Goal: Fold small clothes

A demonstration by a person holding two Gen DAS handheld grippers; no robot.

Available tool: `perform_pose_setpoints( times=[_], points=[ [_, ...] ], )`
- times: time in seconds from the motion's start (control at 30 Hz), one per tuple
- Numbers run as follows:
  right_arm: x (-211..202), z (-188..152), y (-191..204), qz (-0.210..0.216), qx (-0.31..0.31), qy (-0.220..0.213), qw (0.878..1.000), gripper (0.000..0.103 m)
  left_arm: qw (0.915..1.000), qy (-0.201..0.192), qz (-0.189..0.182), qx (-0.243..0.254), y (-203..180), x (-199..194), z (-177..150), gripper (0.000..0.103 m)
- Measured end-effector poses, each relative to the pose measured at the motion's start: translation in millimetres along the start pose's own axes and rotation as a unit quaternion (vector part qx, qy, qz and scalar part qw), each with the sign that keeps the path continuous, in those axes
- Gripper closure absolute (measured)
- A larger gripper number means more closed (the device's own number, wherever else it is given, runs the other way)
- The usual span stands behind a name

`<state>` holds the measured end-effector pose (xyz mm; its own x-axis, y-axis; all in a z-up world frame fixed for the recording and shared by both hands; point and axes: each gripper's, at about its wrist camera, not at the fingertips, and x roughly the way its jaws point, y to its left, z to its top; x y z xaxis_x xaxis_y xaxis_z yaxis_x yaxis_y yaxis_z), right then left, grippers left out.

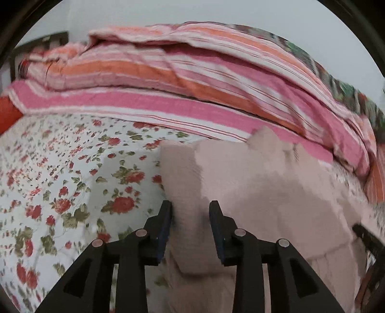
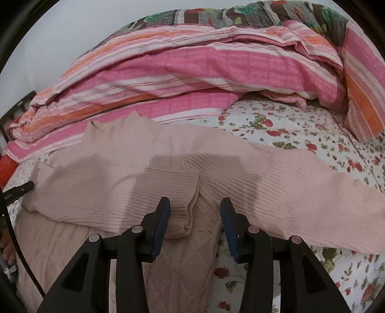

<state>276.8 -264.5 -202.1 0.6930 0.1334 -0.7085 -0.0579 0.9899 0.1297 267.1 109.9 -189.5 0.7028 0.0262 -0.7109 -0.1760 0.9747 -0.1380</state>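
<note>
A pale pink ribbed knit sweater [image 2: 252, 173] lies on the floral bedsheet [image 2: 288, 125]. One sleeve stretches out to the right in the right wrist view; the other sleeve is folded across the body, its cuff [image 2: 187, 216] between my right gripper's [image 2: 195, 216] open fingers. In the left wrist view the sweater [image 1: 264, 183] fills the centre and right, and a folded sleeve strip [image 1: 185, 192] runs between the open fingers of my left gripper [image 1: 190, 216]. Neither gripper visibly pinches the cloth.
A pink, orange and white striped quilt [image 1: 192, 91] is heaped along the back of the bed, also in the right wrist view [image 2: 192, 67]. A patchwork cover [image 2: 240, 14] lies behind it. The floral sheet [image 1: 60, 180] spreads out left of the sweater. A dark bed frame [image 1: 38, 43] shows at far left.
</note>
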Motion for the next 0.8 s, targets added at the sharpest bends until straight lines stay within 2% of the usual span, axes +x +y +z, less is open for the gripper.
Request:
perform_pose_setpoints(
  times=[0.07, 0.1, 0.13, 0.33, 0.43, 0.5, 0.57, 0.6, 0.67, 0.8],
  points=[
    [0.0, 0.5, -3.9, 0.008, 0.006, 0.002, 1.0, 0.059, 0.9998, -0.001, 0.003, 0.018, -7.6, -2.5, -6.9, 0.058],
    [-0.3, 0.3, -6.0, 0.013, 0.01, 0.001, 1.0, 0.059, 0.9997, 0.0, 0.004, 0.025, -10.2, -1.6, -9.9, 0.04],
    [-1.0, 0.2, -6.0, 0.014, 0.011, 0.0, 1.0, 0.059, 0.9994, 0.006, 0.003, 0.035, -15.3, 1.8, -16.4, 0.031],
    [-8.4, -1.8, -3.1, 0.029, 0.008, -0.002, 1.0, 0.057, 0.9968, 0.011, 0.049, 0.062, -28.7, 6.5, -23.5, 0.029],
    [-23.5, -5.9, -6.7, 0.041, 0.003, 0.002, 0.999, 0.056, 0.9968, 0.015, 0.048, 0.062, -28.2, 6.9, -22.5, 0.03],
    [-42.0, -15.1, -14.5, 0.034, -0.018, -0.009, 0.999, 0.051, 0.9976, 0.02, 0.038, 0.054, -25.2, 9.1, -22.0, 0.03],
    [-60.3, -23.8, -28.1, 0.011, -0.037, -0.026, 0.999, 0.048, 0.9985, 0.029, 0.023, 0.041, -20.1, 11.6, -20.7, 0.03],
    [-73.5, -29.9, -42.9, -0.016, -0.035, -0.039, 0.998, 0.044, 0.9985, 0.03, 0.022, 0.04, -19.4, 13.1, -20.6, 0.029],
    [-93.5, -36.7, -70.6, -0.048, -0.025, -0.049, 0.997, 0.043, 0.9981, 0.028, 0.027, 0.047, -21.7, 13.1, -20.7, 0.029],
    [-129.0, -53.8, -155.7, -0.123, 0.046, -0.053, 0.99, 0.043, 0.9982, 0.028, 0.025, 0.046, -21.5, 14.4, -20.2, 0.029]
  ],
)
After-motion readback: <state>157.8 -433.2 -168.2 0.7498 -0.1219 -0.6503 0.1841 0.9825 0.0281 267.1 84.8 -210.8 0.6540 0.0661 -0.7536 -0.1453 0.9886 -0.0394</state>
